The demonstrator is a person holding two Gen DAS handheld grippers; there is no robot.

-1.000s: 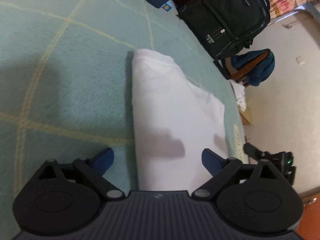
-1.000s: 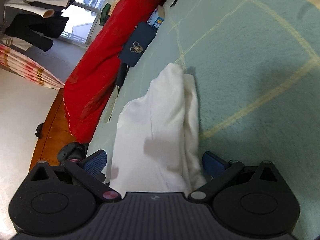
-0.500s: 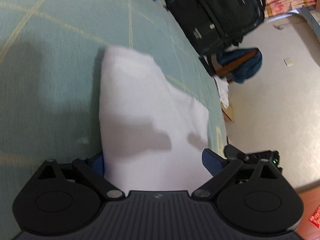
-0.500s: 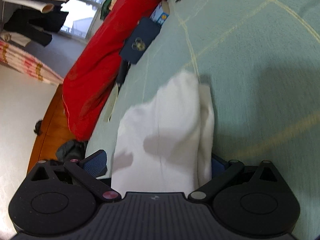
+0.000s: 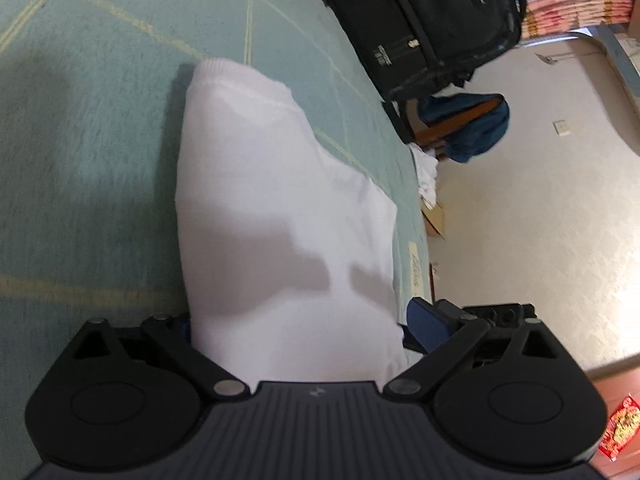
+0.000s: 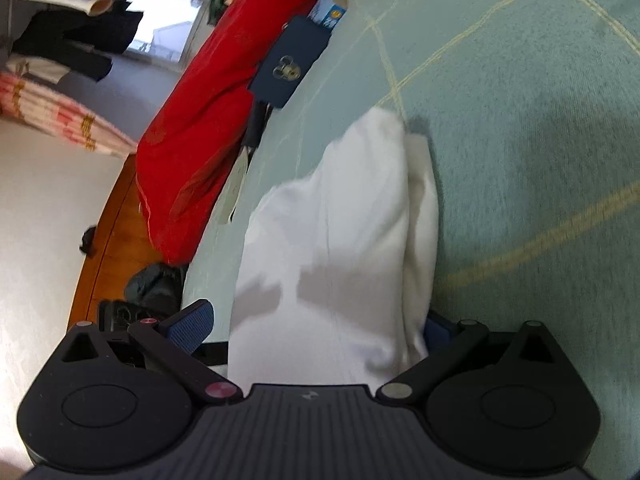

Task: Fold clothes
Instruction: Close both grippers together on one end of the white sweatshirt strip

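Note:
A white folded garment (image 5: 280, 200) lies on the pale green bed cover (image 5: 80, 128). In the left wrist view my left gripper (image 5: 304, 328) stands open astride the garment's near end. Its right blue pad (image 5: 424, 326) shows beside the cloth, and the left pad is hidden behind it. In the right wrist view the same garment (image 6: 352, 220) runs away from my right gripper (image 6: 312, 326), which is also open around the near end. The left pad (image 6: 192, 324) is clear of the cloth, and the right pad is mostly covered by a fold.
A black backpack (image 5: 424, 20) sits at the bed's far side, with a blue cloth on a chair (image 5: 472, 128) beyond it. A red quilt (image 6: 216, 100) and a navy pouch with a mouse emblem (image 6: 288, 64) lie along the other side. The bed's wooden frame (image 6: 112, 220) borders the floor.
Both grippers have moved forward over the garment's near end, so cloth now lies between each pair of fingers. The left gripper's left pad has gone behind the cloth.

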